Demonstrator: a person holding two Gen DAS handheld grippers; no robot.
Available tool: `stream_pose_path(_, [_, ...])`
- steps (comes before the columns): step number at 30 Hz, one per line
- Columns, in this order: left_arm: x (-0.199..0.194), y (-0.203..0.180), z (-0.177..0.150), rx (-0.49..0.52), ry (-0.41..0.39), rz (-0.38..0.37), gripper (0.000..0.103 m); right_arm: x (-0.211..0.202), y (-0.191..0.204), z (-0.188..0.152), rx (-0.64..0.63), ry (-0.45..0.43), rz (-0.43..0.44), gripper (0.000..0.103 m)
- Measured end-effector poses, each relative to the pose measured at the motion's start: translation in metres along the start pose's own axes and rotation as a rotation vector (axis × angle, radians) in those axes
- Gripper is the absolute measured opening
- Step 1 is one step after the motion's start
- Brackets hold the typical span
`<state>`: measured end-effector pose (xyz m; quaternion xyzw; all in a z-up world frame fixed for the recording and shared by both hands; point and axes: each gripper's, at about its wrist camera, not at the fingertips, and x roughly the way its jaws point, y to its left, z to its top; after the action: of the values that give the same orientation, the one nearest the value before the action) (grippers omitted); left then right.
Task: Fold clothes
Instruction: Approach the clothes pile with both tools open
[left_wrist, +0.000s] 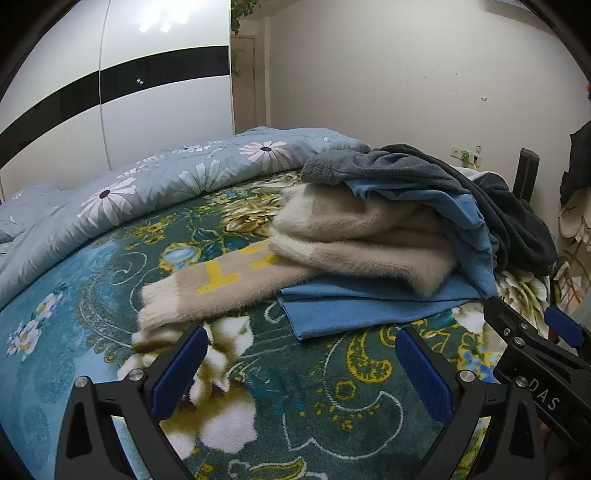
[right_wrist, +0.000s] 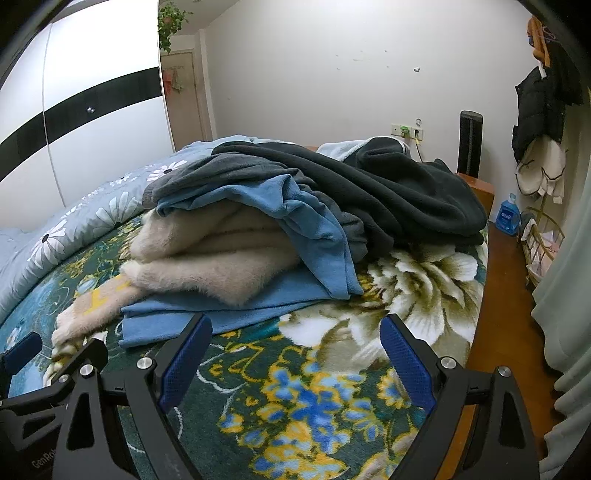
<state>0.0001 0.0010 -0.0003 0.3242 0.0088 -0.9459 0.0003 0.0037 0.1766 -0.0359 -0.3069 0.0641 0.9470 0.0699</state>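
Tools: left tool (left_wrist: 301, 363), right tool (right_wrist: 295, 352) level, spread wide, facing clothes pile (right_wrist: 280, 221).

Before me on the blanket (left_wrist: 110, 280) lies a clothes pile (right_wrist: 280, 206): sweater (left_wrist: 354, 240) on a shirt (left_wrist: 354, 310), dark garments (right_wrist: 388, 184) on top. Quilt (left_wrist: 147, 184) behind, at left.

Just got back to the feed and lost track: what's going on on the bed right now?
A person holds two grippers over the floral blanket, both open and holding nothing. The left gripper and right gripper face a heap of unfolded clothes: a fuzzy cream sweater lies on a blue garment, with a dark grey garment draped on top. Nothing looks folded yet.
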Motion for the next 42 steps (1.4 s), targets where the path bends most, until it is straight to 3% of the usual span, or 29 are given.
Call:
stream_pose_path(13, [-0.008, 0.002, 0.003, 0.003, -0.041, -0.006, 0.103, -0.001, -0.002, 0.0, 0.004, 0.004, 0.004, 0.093])
stream_pose_path(21, [-0.02, -0.006, 0.006, 0.057, -0.09, 0.026, 0.103, -0.002, -0.003, 0.001, 0.018, -0.013, 0.001, 0.093])
stream_pose_path(42, [-0.019, -0.008, 0.004, 0.065, -0.07, 0.046, 0.103, -0.003, -0.002, 0.001, 0.031, -0.015, 0.016, 0.093])
